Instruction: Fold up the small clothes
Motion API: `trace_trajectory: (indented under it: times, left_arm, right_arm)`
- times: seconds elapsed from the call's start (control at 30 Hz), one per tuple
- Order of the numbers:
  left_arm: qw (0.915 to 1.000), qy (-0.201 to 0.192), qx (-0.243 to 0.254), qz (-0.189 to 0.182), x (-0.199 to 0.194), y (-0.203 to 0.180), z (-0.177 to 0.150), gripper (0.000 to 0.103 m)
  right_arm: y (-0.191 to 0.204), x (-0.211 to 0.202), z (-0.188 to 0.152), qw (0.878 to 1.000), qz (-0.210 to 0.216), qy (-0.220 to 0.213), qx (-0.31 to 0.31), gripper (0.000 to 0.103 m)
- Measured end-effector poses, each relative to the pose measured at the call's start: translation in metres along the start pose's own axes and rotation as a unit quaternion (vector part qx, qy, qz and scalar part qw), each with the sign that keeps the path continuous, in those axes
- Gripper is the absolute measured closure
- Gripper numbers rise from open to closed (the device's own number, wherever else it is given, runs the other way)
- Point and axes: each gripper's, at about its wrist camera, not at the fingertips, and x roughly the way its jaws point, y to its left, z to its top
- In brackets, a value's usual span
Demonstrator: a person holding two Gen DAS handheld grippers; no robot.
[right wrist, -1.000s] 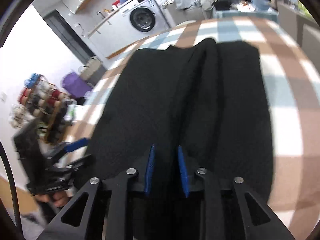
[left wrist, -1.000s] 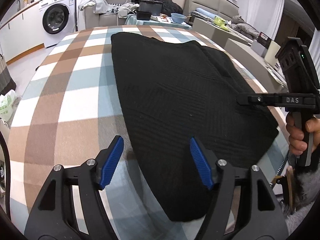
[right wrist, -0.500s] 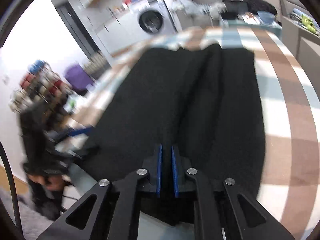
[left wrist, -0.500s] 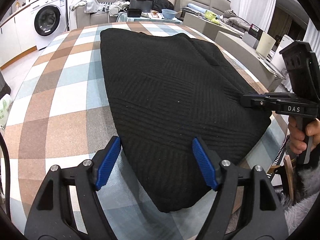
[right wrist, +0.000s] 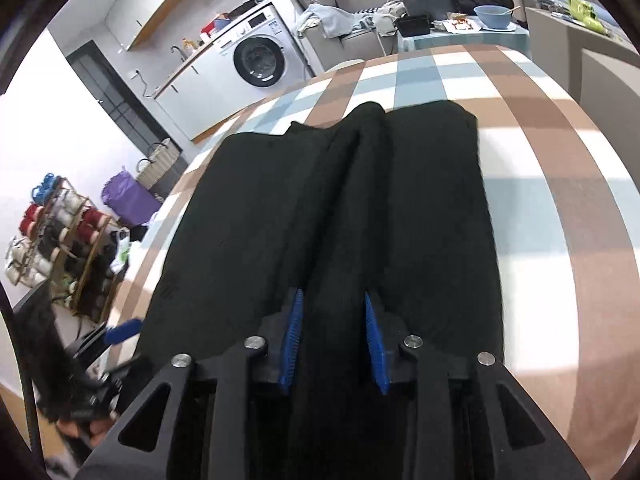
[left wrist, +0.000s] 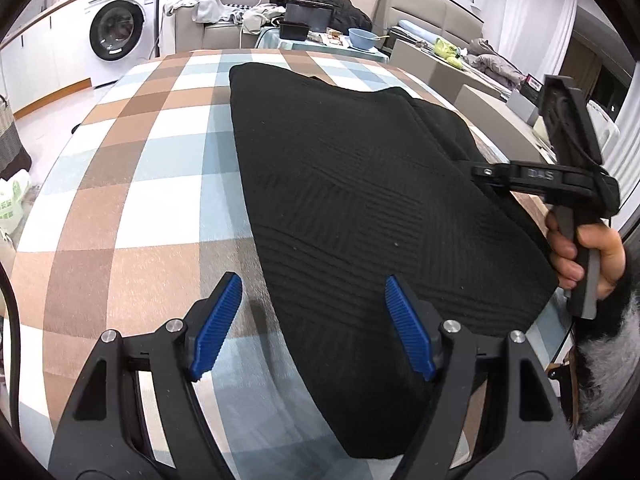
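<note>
A black knit garment (left wrist: 360, 200) lies spread on the checked tablecloth (left wrist: 140, 160). It also fills the right wrist view (right wrist: 340, 220), with a raised fold running down its middle. My left gripper (left wrist: 314, 320) is open, just above the garment's near left edge, with one finger over the cloth and one over the garment. My right gripper (right wrist: 332, 340) is partly open with the raised fold between its blue pads (right wrist: 292, 332). It shows at the garment's right edge in the left wrist view (left wrist: 488, 172).
The table edge runs close on the right (left wrist: 556, 320). A washing machine (left wrist: 116, 32), a sofa with clothes (left wrist: 224, 12) and a side table with a blue bowl (left wrist: 362, 36) stand beyond the table. A rack of yarn spools (right wrist: 60, 248) stands on the floor.
My right gripper shut on the garment's fold half a second ago and has now opened partway. My left gripper stayed open and shifted slightly along the near edge.
</note>
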Motion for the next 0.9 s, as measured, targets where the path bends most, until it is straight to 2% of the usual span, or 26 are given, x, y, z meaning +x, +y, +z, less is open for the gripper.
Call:
trace_trajectory:
  times: [0.1,0.13,0.27,0.33,0.43,0.53,0.63,0.77,0.9]
  left_arm:
    - [1.0000,-0.003,-0.006,-0.002,0.001,0.002,0.004,0.031]
    - [1.0000,-0.003,-0.006,-0.007,0.001,0.002,0.005,0.031]
    - [0.9998,-0.013,-0.005,-0.017,-0.003,0.001,0.009,0.031]
    - [0.9998,-0.011,-0.003,-0.016,-0.002,0.000,0.010,0.031]
    - [0.9998,-0.010,-0.001,-0.017,0.001,-0.002,0.011,0.031]
    - [0.9998,-0.004,0.001,-0.017,0.006,-0.005,0.011,0.031]
    - [0.9999,-0.002,0.004,-0.015,0.008,-0.006,0.011,0.031]
    - [0.9999,-0.001,-0.001,-0.015,0.011,-0.006,0.012,0.031]
    - [0.9998,0.002,-0.008,-0.019,0.018,-0.004,0.015,0.031]
  right_arm:
    - [-0.001,0.011,0.014,1.000,-0.011,0.010,0.000,0.097]
    - [0.001,0.010,0.018,1.000,-0.003,0.010,-0.003,0.098]
    - [0.011,-0.034,0.021,0.997,0.013,-0.064,-0.030,0.099]
    - [0.007,-0.054,0.019,0.995,-0.013,-0.090,-0.034,0.099]
    - [-0.022,-0.052,0.016,0.994,-0.069,-0.090,-0.006,0.099]
    - [-0.049,-0.033,0.013,0.997,-0.067,-0.039,0.031,0.098]
    - [-0.048,-0.033,0.012,0.996,-0.083,-0.028,0.019,0.091]
    - [-0.041,-0.056,0.006,0.995,-0.088,-0.051,0.003,0.086]
    - [-0.017,-0.072,0.000,0.996,-0.043,-0.071,-0.022,0.075]
